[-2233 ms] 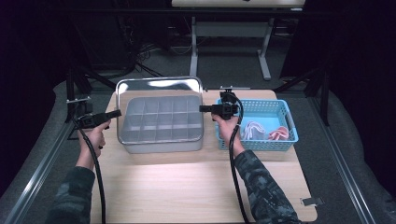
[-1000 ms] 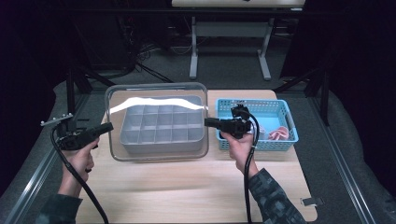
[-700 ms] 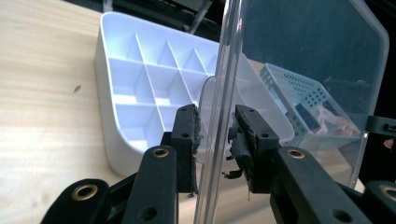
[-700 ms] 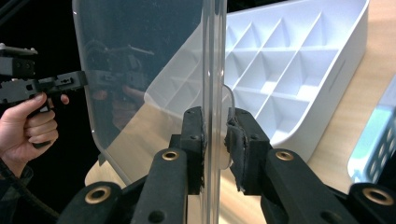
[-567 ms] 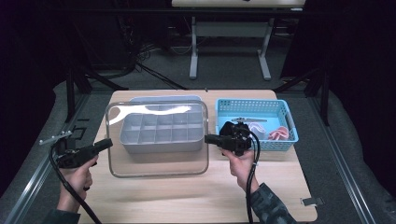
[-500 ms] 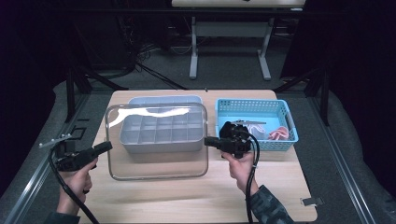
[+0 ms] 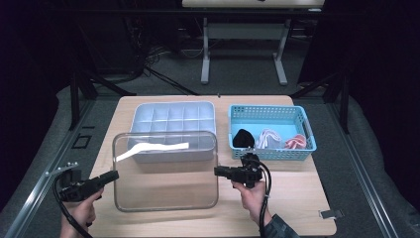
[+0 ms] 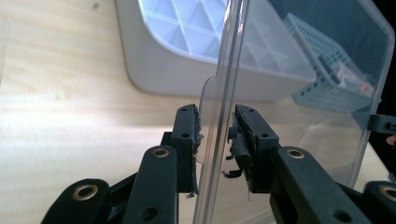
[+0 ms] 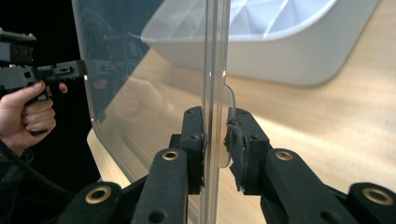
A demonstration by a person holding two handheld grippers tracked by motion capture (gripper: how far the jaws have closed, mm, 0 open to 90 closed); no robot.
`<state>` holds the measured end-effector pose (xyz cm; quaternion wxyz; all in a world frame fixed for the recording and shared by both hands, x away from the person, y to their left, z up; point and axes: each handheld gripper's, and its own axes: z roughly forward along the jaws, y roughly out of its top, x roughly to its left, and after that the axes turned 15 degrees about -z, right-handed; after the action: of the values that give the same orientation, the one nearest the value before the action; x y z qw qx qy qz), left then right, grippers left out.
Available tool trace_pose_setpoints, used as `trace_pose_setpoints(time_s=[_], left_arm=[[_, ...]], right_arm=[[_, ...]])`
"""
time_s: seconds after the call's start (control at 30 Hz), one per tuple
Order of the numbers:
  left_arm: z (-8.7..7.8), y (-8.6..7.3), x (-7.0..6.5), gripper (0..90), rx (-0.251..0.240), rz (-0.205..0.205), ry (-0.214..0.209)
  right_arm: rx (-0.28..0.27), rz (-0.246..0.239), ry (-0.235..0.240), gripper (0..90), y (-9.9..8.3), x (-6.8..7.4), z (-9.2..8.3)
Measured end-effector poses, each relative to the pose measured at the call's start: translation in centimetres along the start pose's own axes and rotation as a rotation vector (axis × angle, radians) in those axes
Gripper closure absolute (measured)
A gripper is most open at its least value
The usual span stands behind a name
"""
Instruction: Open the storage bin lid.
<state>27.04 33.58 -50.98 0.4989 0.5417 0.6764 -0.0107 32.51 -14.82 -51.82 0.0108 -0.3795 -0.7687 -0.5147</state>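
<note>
Currently the left gripper [image 7: 113, 175] sits at the near left corner of the bench [image 7: 292, 208], held by the person's left hand [image 7: 81, 210], and its jaws are nearly closed on the left edge of a clear plastic lid [image 7: 166, 171]. From the left gripper view [image 8: 215, 140] the lid's edge [image 8: 224, 93] runs up between the two black jaws, with a small tab of the lid lying between the pads; both pads look pressed to it, though a thin gap on one side cannot be ruled out. The lid itself is held flat and roughly level over the near middle of the bench, in front of the compartment tray [image 7: 171, 130]; its far edge overlaps the tray's near wall in the high view. A bright streak of reflected light crosses the lid near that edge. The tray, a pale box divided into small square cells, rests on the bench behind the lid and is uncovered. Further right, the right gripper [image 7: 218, 171] grips the lid's right edge in the same way, held by the right hand [image 7: 250, 191]. In the right gripper view [image 9: 215, 140] the lid's rim [image 9: 212, 56] stands between the jaws, which are almost shut upon it. At the far right stands a blue basket [image 7: 302, 116], just beside the tray, holding a black item [image 7: 242, 139], a white one [image 7: 269, 139] and a red-and-white one [image 7: 296, 143].
</note>
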Motion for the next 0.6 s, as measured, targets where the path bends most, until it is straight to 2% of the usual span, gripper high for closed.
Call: trace_pose_setpoints(time_s=[0.3, 0.5, 0.6], left_arm=[[0.4, -1.8, 1.2, 69.9, 0.056, 0.002, 0.044], [0.9, -2.5, 2.2, 69.0, 0.09, -0.015, 0.062], [1.0, -2.8, 2.3, 68.7, 0.096, -0.01, 0.064]], right_arm=[[0.053, 0.03, 0.006, 75.8, -3.0, -0.1, 0.9], [0.075, 0.029, 0.003, 74.9, -3.5, 0.2, 1.1], [0.088, 0.028, -0.001, 73.9, -3.8, 0.2, 1.2]])
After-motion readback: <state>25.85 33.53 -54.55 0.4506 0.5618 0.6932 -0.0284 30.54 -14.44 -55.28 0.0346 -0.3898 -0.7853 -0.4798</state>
